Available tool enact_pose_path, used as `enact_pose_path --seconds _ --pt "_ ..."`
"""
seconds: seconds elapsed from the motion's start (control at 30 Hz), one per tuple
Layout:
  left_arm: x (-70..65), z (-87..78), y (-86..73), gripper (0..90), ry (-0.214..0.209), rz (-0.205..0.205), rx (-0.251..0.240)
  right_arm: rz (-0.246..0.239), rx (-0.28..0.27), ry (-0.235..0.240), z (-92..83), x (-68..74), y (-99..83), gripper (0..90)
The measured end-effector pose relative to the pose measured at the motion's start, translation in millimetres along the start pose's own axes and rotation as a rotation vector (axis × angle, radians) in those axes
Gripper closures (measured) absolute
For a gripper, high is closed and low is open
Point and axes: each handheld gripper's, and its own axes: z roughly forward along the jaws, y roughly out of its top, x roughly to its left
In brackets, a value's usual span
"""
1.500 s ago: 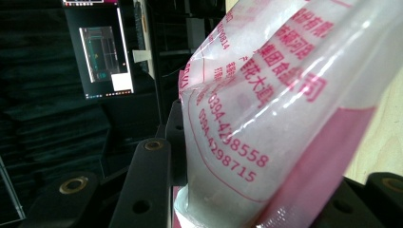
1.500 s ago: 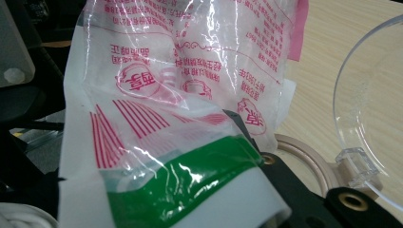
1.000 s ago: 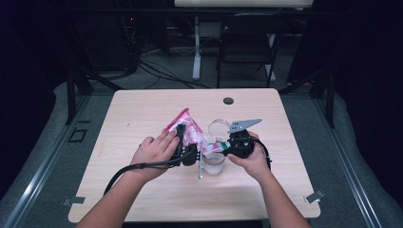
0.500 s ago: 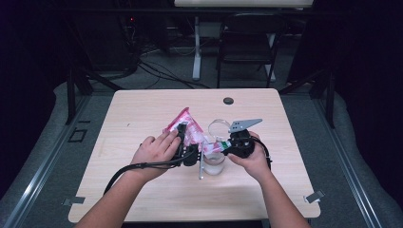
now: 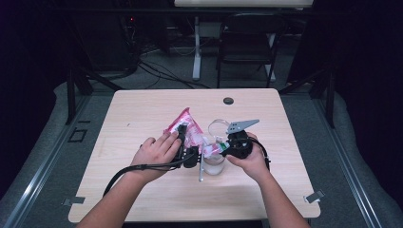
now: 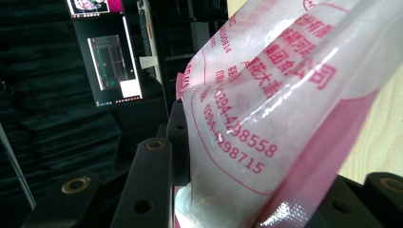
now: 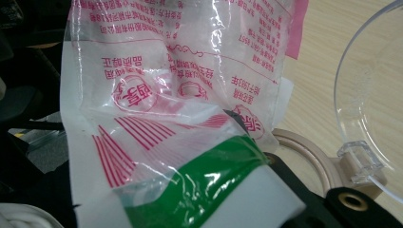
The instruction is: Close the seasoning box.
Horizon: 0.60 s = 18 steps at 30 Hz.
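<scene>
1. Here, both forearms come in from the near edge of the table (image 5: 142, 114) and meet over its middle, with the left hand (image 5: 154, 153) lying palm-down on the left gripper (image 5: 189, 151) and the right hand (image 5: 249, 159) cupping the right gripper (image 5: 227, 148) from below and behind.
2. The two grippers point toward each other, nearly level, close above the tabletop.
3. The left gripper's jaws stand partly apart and clamp the pink-and-clear plastic bag (image 5: 186, 127); in the left gripper view the bag (image 6: 266, 123) bulges between the two black jaws, pressed against both, with red printed numbers on its film.
4. The right gripper's jaws are closed tight on the bag's other end; in the right gripper view the crumpled clear film with its green-and-white strip (image 7: 209, 185) sits pinched at the jaw tips.
5. The bag hangs between the two grippers, its pink top corner rising toward the far left.
6. Just below the grippers stands a clear cup (image 5: 213, 164), with a thin straight stick (image 5: 201, 166) beside it.
7. Beyond the right gripper lies a clear round lid (image 5: 217, 124), whose edge (image 7: 361, 118) shows in the right gripper view.
8. Farther off, a small dark disc (image 5: 228, 100) sits near the table's far edge.
</scene>
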Motion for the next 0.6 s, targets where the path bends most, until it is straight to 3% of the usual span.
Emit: enact_pose_path --seconds 0.6 --pt "-4.0 -1.3 2.0 68.8 0.014 0.003 -0.014 0.001 0.025 -0.006 3.1 -2.0 -1.9 90.0"
